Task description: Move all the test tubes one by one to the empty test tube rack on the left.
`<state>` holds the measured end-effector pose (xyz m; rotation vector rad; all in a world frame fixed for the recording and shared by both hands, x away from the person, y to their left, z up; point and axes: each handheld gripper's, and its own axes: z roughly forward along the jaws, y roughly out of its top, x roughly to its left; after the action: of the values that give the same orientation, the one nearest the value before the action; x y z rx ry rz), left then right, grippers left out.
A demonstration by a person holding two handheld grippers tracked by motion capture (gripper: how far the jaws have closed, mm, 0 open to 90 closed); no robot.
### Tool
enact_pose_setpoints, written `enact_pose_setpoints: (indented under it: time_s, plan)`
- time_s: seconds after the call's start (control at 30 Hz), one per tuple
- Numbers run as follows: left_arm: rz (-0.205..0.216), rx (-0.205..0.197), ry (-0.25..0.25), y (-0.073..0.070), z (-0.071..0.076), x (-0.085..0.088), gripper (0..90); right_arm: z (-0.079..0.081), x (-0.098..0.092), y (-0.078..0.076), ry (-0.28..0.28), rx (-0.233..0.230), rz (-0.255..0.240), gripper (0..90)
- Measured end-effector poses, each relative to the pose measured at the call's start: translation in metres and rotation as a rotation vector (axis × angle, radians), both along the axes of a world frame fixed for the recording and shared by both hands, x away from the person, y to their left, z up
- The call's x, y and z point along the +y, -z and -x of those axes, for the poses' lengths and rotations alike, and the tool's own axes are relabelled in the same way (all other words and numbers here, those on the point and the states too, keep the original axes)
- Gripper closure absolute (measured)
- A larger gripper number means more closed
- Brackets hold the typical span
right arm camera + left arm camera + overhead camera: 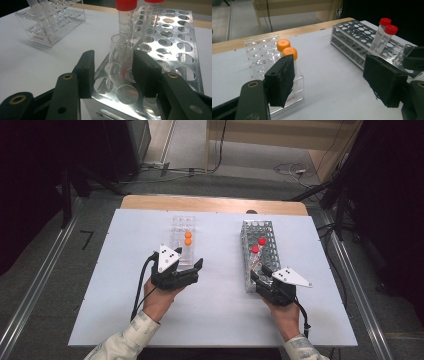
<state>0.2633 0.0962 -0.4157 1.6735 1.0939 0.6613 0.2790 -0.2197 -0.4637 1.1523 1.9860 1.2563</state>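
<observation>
From my station, the uncapped glass tube (117, 56) stood upright in the metal rack (175, 50) on the table, directly between my right claw (113, 72) pads, which stood part-open and not yet touching it.

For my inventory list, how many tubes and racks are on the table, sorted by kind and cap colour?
Orange-capped tubes: 2
Red-capped tubes: 2
Uncapped clear tube: 1
Clear plastic rack: 1
Metal rack: 1
Total: 7
</observation>
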Motion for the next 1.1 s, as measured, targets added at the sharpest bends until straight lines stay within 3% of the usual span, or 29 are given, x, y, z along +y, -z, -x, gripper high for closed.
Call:
enact_pose_setpoints:
  time_s: [0.63, 0.8, 1.1]
  plan:
    - [-0.007, 0.004, 0.008, 0.001, 0.0, -0.002, 26.4, -0.007, 0.004, 0.003, -0.013, 0.016, 0.003, 71.9]
    - [-0.009, 0.005, 0.013, 0.001, 0.0, -0.003, 26.4, -0.007, 0.003, 0.002, -0.004, 0.016, 0.002, 73.0]
    - [-0.004, 0.001, 0.022, 0.0, 0.002, -0.004, 26.9, -0.001, -0.001, -0.019, 0.0, -0.035, -0.044, 73.4]
